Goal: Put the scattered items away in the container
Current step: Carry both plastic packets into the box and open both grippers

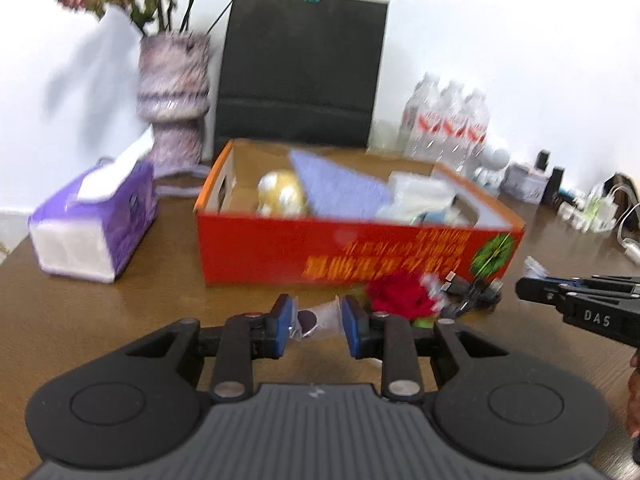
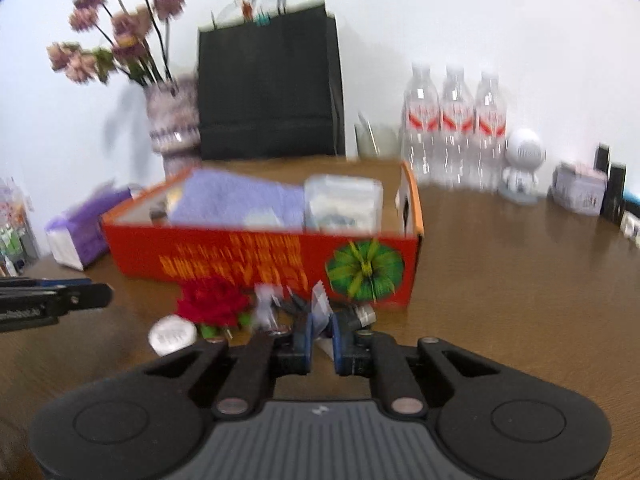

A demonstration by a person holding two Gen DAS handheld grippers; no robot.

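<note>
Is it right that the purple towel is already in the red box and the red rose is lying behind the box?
Not quite. The purple towel is in the red box, but the red rose lies on the table in front of the box, as the right wrist view shows.

Right hand-held gripper (image 2: 321,340) low in the foreground, blue pads nearly together, nipping a small clear plastic packet (image 2: 320,308). Just ahead on the brown table (image 2: 500,280): red rose (image 2: 212,304), round silver tin (image 2: 173,335), tangle of black cable (image 2: 296,304). Behind them, red cardboard box (image 2: 260,264) holding a lavender cloth (image 2: 236,202) and a clear plastic container (image 2: 344,200). Left hand-held gripper (image 2: 96,296) poking in from the left edge. Farther back: black bag (image 2: 268,88), three water bottles (image 2: 456,128), vase of dried flowers (image 2: 172,120).
</note>
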